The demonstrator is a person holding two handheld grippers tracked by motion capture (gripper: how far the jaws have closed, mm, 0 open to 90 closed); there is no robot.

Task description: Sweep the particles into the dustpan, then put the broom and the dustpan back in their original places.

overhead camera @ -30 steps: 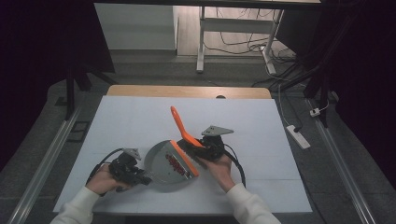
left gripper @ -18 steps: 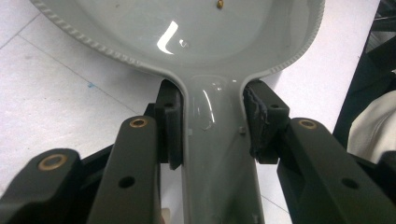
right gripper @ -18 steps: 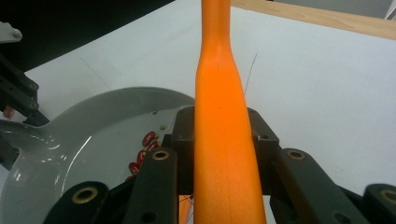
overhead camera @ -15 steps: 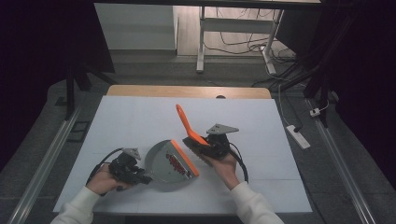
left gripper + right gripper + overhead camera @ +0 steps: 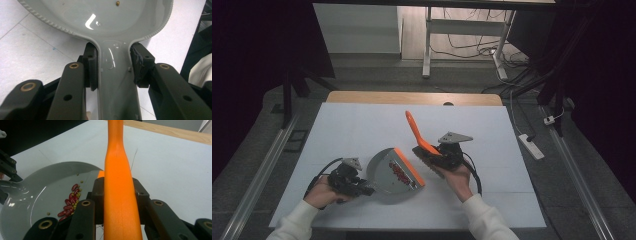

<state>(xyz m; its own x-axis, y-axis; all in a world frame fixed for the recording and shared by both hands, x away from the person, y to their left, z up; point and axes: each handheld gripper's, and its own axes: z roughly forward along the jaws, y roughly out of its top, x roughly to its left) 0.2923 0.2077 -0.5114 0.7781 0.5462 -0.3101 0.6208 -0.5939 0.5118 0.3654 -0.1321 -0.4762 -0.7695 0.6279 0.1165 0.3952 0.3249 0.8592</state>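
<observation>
A grey dustpan with an orange lip lies on the white table, with red beans and small yellow-green grains inside it. My left gripper is shut on the dustpan's handle, one pad on each side of it. My right gripper is shut on an orange brush handle, which slants up and away to the left, just right of the pan's lip. In the right gripper view the handle runs up between the jaws, with the dustpan and beans to its left.
The white table cover has a wooden edge at the back. A power strip lies on the floor to the right. Metal frame legs and cables stand beyond the table.
The right hand has carried the brush a little to the right, away from the dustpan's lip. The left hand and the dustpan have stayed still.
</observation>
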